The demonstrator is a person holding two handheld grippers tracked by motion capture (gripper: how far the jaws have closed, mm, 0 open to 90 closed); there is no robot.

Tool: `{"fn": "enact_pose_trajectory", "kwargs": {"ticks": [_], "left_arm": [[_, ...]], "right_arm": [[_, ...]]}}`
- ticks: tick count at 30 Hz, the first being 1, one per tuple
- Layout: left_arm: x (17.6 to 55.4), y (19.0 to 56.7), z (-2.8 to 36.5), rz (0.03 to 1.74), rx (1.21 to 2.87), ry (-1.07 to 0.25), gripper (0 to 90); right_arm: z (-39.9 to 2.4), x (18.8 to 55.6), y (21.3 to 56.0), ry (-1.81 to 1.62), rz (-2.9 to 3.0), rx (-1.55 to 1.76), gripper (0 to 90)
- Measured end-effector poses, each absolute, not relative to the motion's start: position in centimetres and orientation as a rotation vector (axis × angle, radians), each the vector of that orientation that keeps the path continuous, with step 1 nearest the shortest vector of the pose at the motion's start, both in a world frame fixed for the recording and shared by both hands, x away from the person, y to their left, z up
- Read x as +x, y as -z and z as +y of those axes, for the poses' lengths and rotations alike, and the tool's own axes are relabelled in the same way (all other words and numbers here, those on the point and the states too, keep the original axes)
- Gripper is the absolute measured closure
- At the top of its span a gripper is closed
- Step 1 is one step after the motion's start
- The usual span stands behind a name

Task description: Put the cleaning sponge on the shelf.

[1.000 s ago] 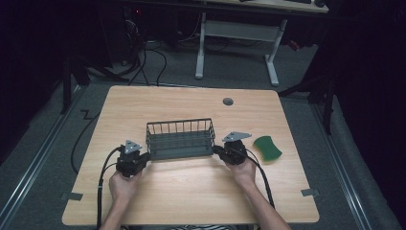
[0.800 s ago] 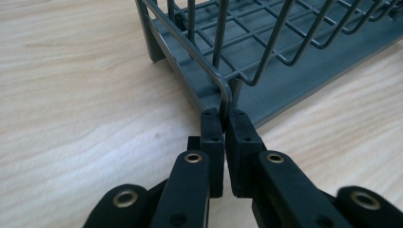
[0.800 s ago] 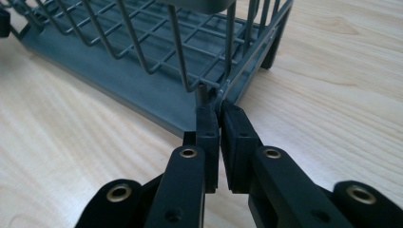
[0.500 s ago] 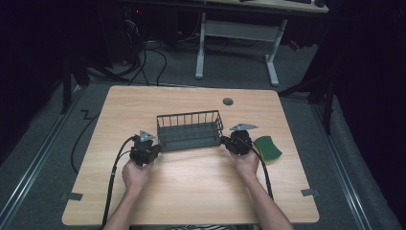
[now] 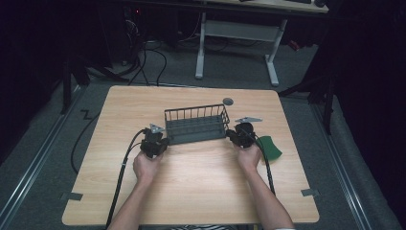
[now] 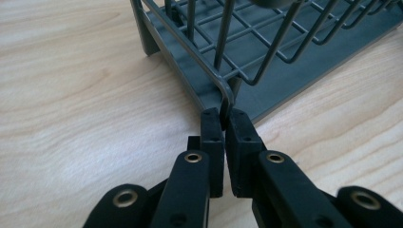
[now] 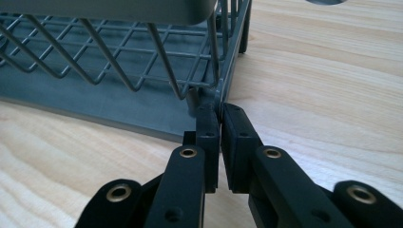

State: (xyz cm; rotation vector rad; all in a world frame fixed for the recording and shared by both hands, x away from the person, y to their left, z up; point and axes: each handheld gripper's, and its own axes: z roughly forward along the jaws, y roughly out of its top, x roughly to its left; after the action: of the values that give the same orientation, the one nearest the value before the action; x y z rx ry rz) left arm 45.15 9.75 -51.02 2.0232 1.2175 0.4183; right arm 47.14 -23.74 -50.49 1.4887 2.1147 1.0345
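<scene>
a grey wire basket (image 5: 196, 124) sits on the wooden tabletop (image 5: 191, 191), a little past its middle, with a person's two hands at either end of it. the left gripper (image 5: 154, 142) is at the basket's near left corner; in the left gripper view its black fingers (image 6: 211, 137) are pressed together on the bent corner wire of the basket's frame, with only a thin slit between them. the right gripper (image 5: 241, 135) is at the near right corner, and in the right gripper view its fingers (image 7: 208, 133) are likewise clamped on the corner wire there. from above both grips are hard to make out, since the gripper bodies hide the fingertips. a green sponge (image 5: 271, 147) lies just right of the right hand (image 5: 249, 157), partly covered by the cable. a small dark round disc (image 5: 228, 101) sits on the tabletop beyond the basket; what it is i cannot tell. the forearms are cut off at the bottom edge.
</scene>
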Motion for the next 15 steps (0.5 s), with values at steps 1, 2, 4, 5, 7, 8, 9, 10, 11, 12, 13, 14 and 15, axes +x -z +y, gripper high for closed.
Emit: {"fn": "enact_pose_trajectory", "kwargs": {"ticks": [1, 2, 4, 5, 7, 8, 9, 10, 11, 12, 13, 14, 15], "left_arm": [[45.2, 51.1, 9.6, 1.212, 2.020, -0.422, 86.4], [45.3, 51.1, 9.5, 1.207, 2.019, -0.423, 86.4], [45.5, 51.2, 9.4, 1.212, 2.008, -0.417, 86.2], [45.6, 51.2, 9.3, 1.213, 2.005, -0.415, 86.2], [45.8, 51.2, 9.1, 1.212, 2.010, -0.414, 86.2], [45.9, 51.1, 9.0, 1.210, 2.015, -0.414, 86.2], [46.1, 51.1, 8.9, 1.208, 2.022, -0.410, 86.2], [46.2, 51.0, 8.8, 1.206, 2.028, -0.406, 86.2], [46.4, 51.0, 8.6, 1.203, 2.030, -0.406, 86.3], [46.5, 51.0, 8.6, 1.204, 2.024, -0.402, 86.3], [46.5, 51.1, 8.6, 1.206, 2.018, -0.399, 86.2], [46.6, 51.1, 8.6, 1.211, 2.008, -0.392, 86.1], [46.6, 51.2, 8.6, 1.210, 2.005, -0.388, 85.9]], "right_arm": [[-23.9, 47.3, 50.5, -1.032, 2.110, 1.497, 86.2], [-24.0, 47.4, 50.5, -1.031, 2.106, 1.506, 86.2], [-24.2, 47.6, 50.4, -1.013, 2.105, 1.504, 86.3], [-24.2, 47.6, 50.4, -1.013, 2.105, 1.504, 86.3], [-24.4, 47.7, 50.4, -1.015, 2.092, 1.515, 86.3], [-24.4, 47.7, 50.4, -1.015, 2.092, 1.515, 86.3], [-24.5, 47.7, 50.5, -1.016, 2.086, 1.518, 86.3], [-24.6, 47.7, 50.4, -1.013, 2.084, 1.525, 86.3], [-24.7, 47.8, 50.4, -1.014, 2.081, 1.530, 86.3], [-24.8, 47.8, 50.4, -1.012, 2.078, 1.537, 86.3], [-24.9, 47.8, 50.4, -1.011, 2.079, 1.537, 86.3], [-25.0, 47.8, 50.4, -1.009, 2.079, 1.538, 86.2], [-25.0, 47.9, 50.4, -1.008, 2.082, 1.533, 86.2]]}}
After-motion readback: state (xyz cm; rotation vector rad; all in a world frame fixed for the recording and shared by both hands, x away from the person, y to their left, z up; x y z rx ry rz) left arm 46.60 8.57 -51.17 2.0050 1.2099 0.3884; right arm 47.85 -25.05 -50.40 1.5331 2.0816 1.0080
